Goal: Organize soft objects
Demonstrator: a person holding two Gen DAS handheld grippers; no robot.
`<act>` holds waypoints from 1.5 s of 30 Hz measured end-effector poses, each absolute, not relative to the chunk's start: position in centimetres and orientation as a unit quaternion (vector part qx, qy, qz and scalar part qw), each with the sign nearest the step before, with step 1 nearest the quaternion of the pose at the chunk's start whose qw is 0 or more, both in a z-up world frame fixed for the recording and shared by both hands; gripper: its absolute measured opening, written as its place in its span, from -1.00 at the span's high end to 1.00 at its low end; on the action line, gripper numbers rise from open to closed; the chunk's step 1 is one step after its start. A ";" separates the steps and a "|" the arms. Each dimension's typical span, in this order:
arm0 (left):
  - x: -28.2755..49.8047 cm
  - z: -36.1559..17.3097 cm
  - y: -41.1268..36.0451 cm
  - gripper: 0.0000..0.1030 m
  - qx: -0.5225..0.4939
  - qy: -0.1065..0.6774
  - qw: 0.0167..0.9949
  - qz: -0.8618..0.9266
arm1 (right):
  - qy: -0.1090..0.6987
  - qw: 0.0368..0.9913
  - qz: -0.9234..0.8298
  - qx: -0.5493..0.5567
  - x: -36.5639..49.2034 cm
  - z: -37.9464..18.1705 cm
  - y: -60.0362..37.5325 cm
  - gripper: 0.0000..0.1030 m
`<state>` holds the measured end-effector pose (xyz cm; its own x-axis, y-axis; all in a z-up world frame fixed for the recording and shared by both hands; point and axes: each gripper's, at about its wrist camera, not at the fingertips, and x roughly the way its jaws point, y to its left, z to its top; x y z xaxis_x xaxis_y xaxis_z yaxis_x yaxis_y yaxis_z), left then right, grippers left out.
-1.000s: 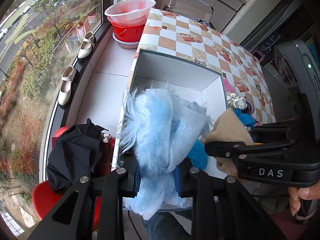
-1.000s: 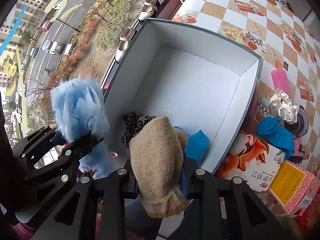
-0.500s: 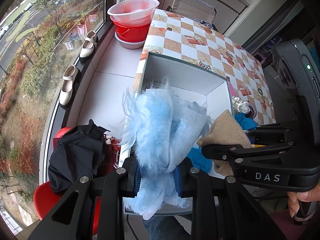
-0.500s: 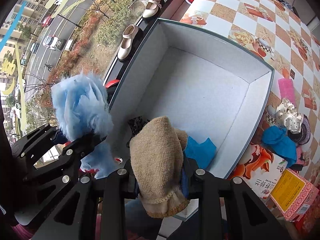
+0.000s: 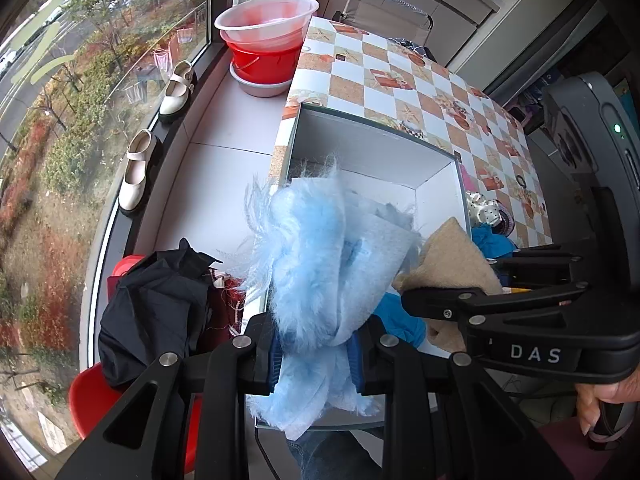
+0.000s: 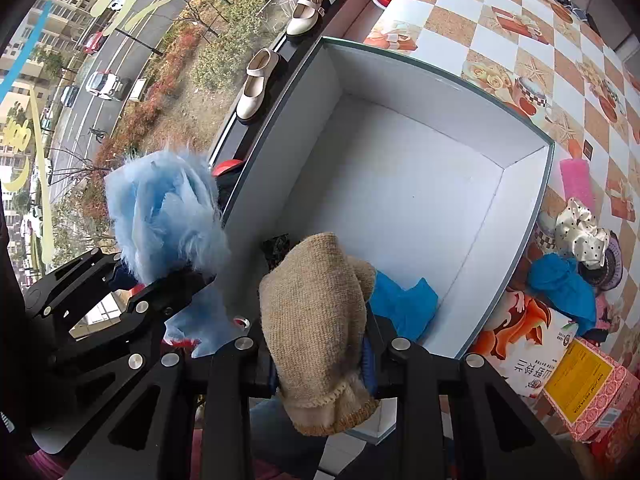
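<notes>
Two grippers hang side by side over the near end of the white box (image 6: 400,168), each pinching a soft item. The left gripper (image 5: 314,354) squeezes a fluffy light-blue cloth (image 5: 320,264) between its pads, beside the box's near left wall. The right gripper (image 6: 320,360) clamps a tan knitted mitten (image 6: 316,320) above the box's near edge. Inside the box, at its near end, lie a blue cloth (image 6: 404,304) and a dark patterned piece (image 6: 278,246). Just outside its right wall sit another blue cloth (image 6: 560,284) and a dotted white bow (image 6: 584,236).
</notes>
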<state>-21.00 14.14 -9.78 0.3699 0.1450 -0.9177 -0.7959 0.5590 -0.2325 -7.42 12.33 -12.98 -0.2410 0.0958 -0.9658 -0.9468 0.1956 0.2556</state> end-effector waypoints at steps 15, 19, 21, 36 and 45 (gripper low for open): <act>-21.3 -10.2 14.4 0.44 -0.348 0.468 0.748 0.316 | 0.589 0.499 0.523 -0.361 -7.7 -13.0 12.7 0.39; -21.5 -10.2 14.5 0.44 -0.348 0.467 0.748 0.317 | 0.590 0.499 0.523 -0.359 -7.7 -13.0 12.7 0.39; -21.5 -10.2 14.6 0.44 -0.348 0.468 0.748 0.317 | 0.589 0.500 0.523 -0.359 -7.8 -13.0 12.7 0.39; -21.5 -10.5 15.0 0.44 -0.350 0.471 0.741 0.325 | 0.585 0.510 0.524 -0.352 -7.3 -12.8 13.0 0.39; -21.5 -10.7 15.1 0.44 -0.352 0.473 0.739 0.326 | 0.586 0.509 0.524 -0.351 -7.4 -12.7 13.3 0.39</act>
